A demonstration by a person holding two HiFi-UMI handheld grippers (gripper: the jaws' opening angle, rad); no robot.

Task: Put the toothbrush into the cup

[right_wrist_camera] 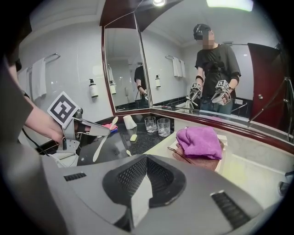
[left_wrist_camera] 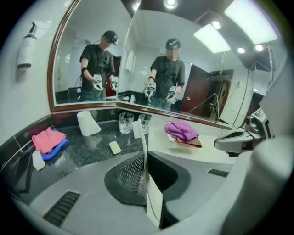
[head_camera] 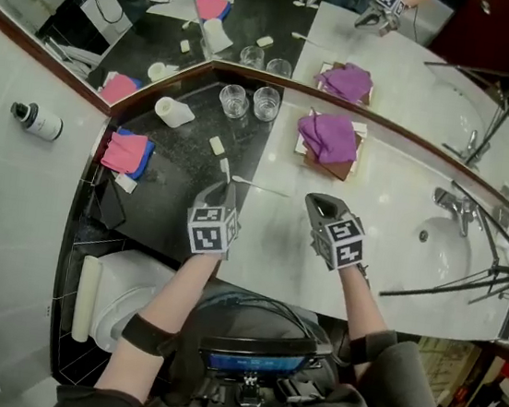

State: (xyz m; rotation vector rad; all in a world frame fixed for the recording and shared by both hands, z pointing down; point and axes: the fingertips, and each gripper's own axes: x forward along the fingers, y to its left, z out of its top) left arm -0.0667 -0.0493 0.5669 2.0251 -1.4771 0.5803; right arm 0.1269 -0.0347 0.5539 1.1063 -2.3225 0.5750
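Left gripper view: white toothbrush [left_wrist_camera: 138,129], judged light, stiff and slick, best taken mid-handle, stands head-up pinched in the left gripper [left_wrist_camera: 146,165], well short of the two glass cups [left_wrist_camera: 126,123]; right gripper [right_wrist_camera: 145,176] pressed together, empty.

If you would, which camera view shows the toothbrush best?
The left gripper view: the toothbrush stands close up, clamped between the shut jaws of the left gripper, its head clear. The right gripper view shows it side-on, both ends visible, but small. The head view shows only its tip past the gripper.
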